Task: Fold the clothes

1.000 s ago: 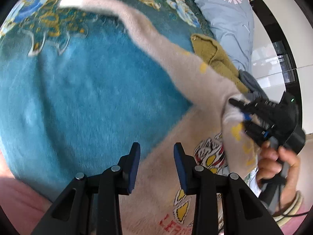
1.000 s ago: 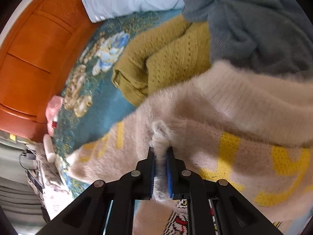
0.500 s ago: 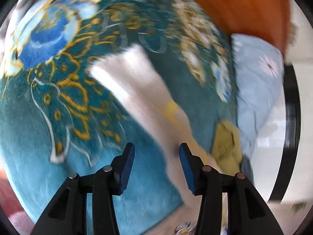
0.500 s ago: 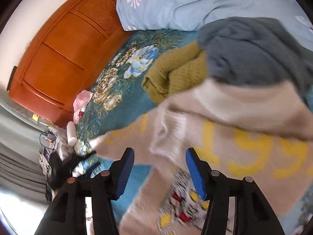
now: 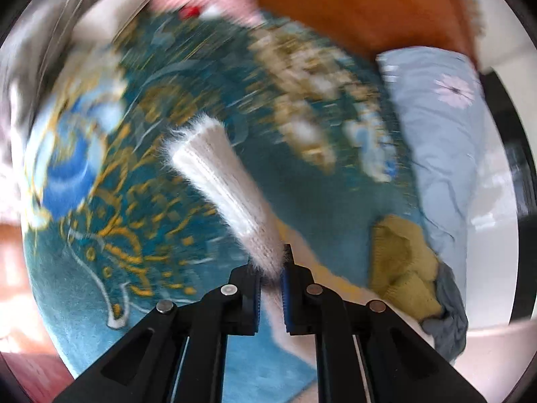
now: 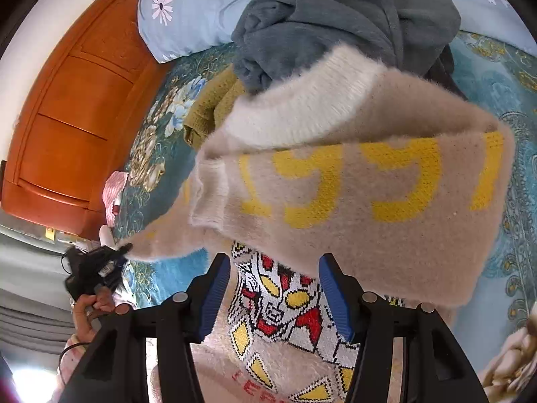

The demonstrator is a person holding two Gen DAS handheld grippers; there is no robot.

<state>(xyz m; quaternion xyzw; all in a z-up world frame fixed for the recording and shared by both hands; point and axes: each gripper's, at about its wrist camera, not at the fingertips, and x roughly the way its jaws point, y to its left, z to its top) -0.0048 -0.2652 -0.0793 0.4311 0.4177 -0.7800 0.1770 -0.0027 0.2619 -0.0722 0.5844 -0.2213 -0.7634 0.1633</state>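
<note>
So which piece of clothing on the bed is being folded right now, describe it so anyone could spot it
On the teal floral blanket, in front of the pile with a grey garment and a mustard knit, lies the beige fuzzy sweater. Only it has big yellow numerals, a cartoon hero face and a white ribbed cuff; its sleeve is pinched in the left gripper.

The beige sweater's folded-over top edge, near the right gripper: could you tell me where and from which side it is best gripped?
I would grip the beige sweater at the thick lower edge of the folded flap, just above the right gripper. Come in straight ahead, from the cartoon-print side: that edge overhangs the open jaws, and the layers stack there, so one pinch should hold both.
</note>
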